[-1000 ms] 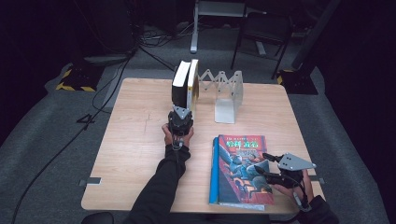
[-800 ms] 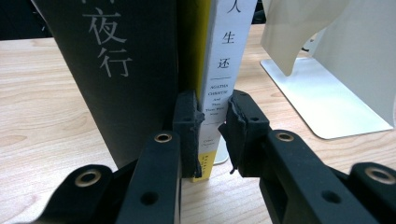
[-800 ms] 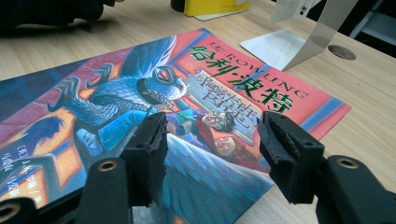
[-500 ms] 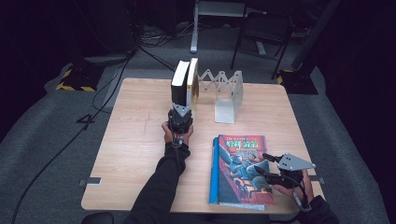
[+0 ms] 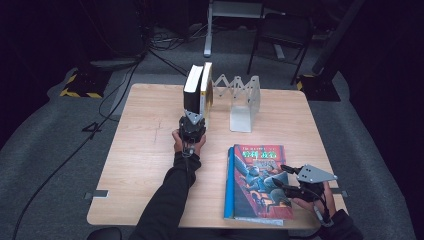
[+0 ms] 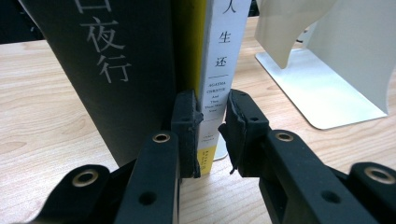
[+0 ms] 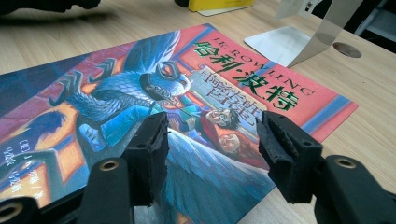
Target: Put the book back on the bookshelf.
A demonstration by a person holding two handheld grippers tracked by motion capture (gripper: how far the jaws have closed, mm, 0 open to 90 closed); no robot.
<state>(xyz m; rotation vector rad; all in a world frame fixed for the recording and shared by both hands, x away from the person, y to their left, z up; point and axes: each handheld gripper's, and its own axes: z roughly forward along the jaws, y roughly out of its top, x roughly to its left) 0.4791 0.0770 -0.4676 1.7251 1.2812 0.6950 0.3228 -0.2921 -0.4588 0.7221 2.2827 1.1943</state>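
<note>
Two books stand upright at the table's far middle: a thick black book and, against its right side, a thin book with a white spine and yellow cover. My left gripper is shut on the foot of the thin book's spine, one pad on each side. A colourful paperback lies flat at the front right. My right gripper hangs just over its cover near the right edge, jaws open with nothing between the pads.
A white metal bookend stands right of the upright books, joined to a folding rack. The table's wooden top is bare on the left. Cables and chairs lie on the floor beyond the far edge.
</note>
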